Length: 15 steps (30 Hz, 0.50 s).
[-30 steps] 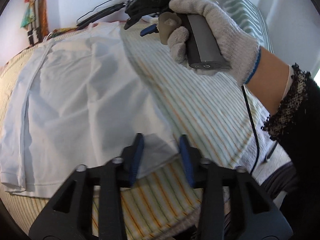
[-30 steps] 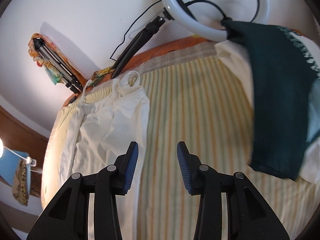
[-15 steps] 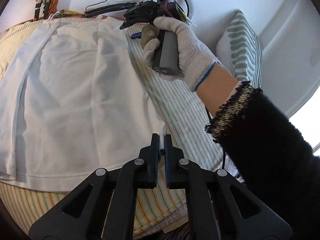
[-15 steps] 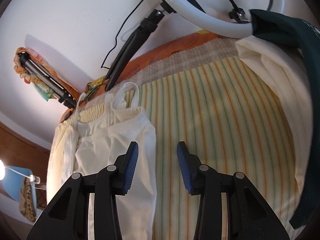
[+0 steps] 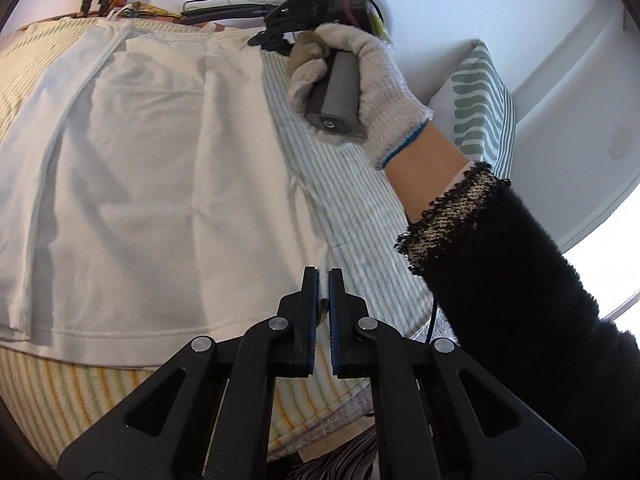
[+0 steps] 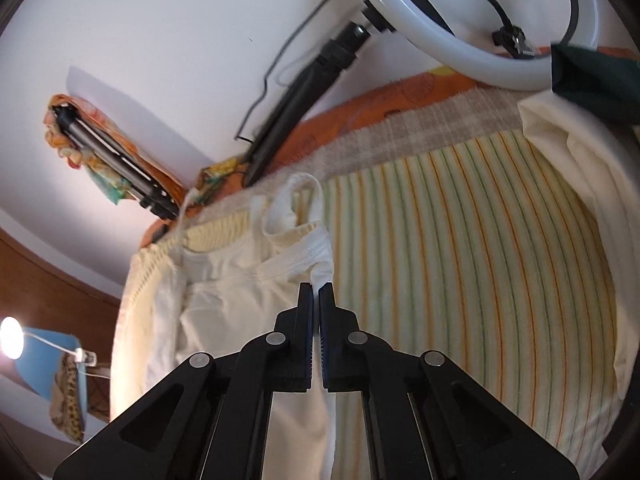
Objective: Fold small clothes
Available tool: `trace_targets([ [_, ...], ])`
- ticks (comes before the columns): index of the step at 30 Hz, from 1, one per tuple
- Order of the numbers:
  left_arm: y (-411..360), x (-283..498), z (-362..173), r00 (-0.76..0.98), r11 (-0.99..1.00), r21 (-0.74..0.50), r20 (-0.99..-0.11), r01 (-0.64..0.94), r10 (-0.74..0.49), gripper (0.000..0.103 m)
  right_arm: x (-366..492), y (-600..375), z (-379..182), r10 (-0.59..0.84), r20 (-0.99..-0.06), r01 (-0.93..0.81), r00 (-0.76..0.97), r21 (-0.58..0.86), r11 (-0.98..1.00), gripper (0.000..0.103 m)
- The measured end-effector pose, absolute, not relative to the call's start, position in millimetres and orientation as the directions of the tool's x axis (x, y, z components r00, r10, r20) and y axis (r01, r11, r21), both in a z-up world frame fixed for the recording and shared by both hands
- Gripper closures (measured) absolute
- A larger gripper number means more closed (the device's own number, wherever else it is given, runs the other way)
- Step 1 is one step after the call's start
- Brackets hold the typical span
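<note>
White top [image 5: 160, 184] flat on striped bedspread [image 6: 460, 260], one side already folded in; left claw [image 5: 323, 280] pinched on hem corner, right claw [image 6: 316, 294] pinched on strap corner; further folds apparently remain

The right gripper [image 6: 319, 300] is clamped tight on the corner of the white top [image 6: 240, 300] — fabric pinched between the blue pads. The top lies flat on the striped sheet [image 6: 460, 260], its strap looping toward the wall — a ring light [image 6: 460, 52] hangs overhead.
</note>
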<state>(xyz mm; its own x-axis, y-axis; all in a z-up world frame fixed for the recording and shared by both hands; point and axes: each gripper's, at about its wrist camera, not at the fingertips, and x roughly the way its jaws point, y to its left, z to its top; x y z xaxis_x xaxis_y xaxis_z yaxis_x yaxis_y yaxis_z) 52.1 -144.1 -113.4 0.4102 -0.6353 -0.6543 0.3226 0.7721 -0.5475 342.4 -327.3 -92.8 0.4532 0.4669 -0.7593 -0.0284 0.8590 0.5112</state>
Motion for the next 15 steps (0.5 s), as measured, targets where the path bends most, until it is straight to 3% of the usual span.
trace_targets([
  [15,-80.6,45.3,-122.8,0.478,0.791,-0.586,-0.651,0.178,-0.59,0.1,346.0,-252.5,-81.3,0.448,-0.775,-0.115,0.446,0.447,0.887,0.101],
])
